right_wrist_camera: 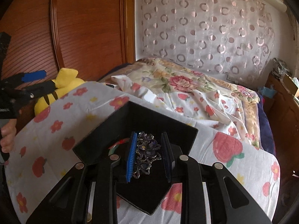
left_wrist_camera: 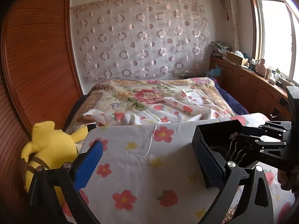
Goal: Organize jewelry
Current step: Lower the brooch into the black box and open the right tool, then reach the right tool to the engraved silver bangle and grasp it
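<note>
Two grippers working over a flower-print cloth (left_wrist_camera: pixel 142 160) covering a table by the bed. Left wrist view: left gripper (left_wrist_camera: pixel 147 160) is standing with its jaws fully apart, nothing between them, hanging over bare cloth just beside the black tray (left_wrist_camera: pixel 214 130); right gripper (left_wrist_camera: pixel 241 140) is reaching into that tray from the right, something metallic dangling at its tips, too small to read here. Yellow plush toy (left_wrist_camera: pixel 46 145) is sitting off the table's left edge. Right wrist view: right gripper (right_wrist_camera: pixel 149 155) is pointing down into the black tray (right_wrist_camera: pixel 153 117), with a dark purple jeweled brooch (right_wrist_camera: pixel 147 155) sitting between the blue pads (right_wrist_camera: pixel 130 158); jaws are narrowed around it, but whether the pads are actually pressing I cannot tell. A red-green beaded piece (right_wrist_camera: pixel 117 143) is lying in the tray just left of the fingers. Risk as I judge it: the brooch is irregular and spiky, so it could be slipping or twisting out if gripped on petal tips; the light tray could be sliding on the cloth since the left gripper isn't bracing it; the beaded piece could be snagging.
</note>
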A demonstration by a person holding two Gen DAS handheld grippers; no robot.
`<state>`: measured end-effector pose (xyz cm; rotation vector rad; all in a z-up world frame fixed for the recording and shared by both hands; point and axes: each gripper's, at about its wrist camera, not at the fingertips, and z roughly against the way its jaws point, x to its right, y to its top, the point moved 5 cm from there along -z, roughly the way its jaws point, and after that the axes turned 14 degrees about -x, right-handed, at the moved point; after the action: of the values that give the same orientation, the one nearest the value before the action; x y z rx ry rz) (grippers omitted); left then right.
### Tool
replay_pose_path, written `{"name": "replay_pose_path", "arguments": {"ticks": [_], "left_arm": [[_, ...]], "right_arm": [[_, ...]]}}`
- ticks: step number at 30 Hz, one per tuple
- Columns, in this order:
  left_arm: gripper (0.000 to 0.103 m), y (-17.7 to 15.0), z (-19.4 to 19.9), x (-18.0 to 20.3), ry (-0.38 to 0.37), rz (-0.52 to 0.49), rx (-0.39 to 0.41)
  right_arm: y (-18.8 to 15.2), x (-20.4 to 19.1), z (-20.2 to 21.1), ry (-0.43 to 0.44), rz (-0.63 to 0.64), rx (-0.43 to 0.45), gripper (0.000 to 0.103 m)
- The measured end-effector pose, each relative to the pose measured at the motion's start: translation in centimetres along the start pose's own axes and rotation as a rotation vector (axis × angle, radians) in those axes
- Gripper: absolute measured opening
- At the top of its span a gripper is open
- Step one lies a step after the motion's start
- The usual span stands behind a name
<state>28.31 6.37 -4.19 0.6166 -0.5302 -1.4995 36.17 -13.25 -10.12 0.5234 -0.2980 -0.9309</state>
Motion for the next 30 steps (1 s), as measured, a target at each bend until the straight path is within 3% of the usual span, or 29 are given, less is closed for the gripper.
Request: {"name": "replay_pose_path", "arguments": {"ticks": [2, 7, 20, 30], "left_arm": [[0.095, -0.4, 0.4, 0.1, -0.005, 0.001, 0.003], [0.095, -1.5, 1.2, 0.3, -0.021, 0.002, 0.005], [0.095, -7.3, 3.6, 2.4, -0.060, -0.016, -0.016], [0.095, -10.9, 6.0, 4.3, -0.088, -0.039, -0.012]], "right_arm": [[-0.2, -0.1, 0.1, -0.016, -0.004, -0.003, 0.030], [-0.5, -0.2, 2.1, -0.053, -0.020, 0.026, 0.050], [-4.9, -3.2, 11.8, -0.101, -0.068, 0.158, 0.050], [-9.0, -4.3, 15.0, -0.104, -0.092, 0.185, 0.050]]}}
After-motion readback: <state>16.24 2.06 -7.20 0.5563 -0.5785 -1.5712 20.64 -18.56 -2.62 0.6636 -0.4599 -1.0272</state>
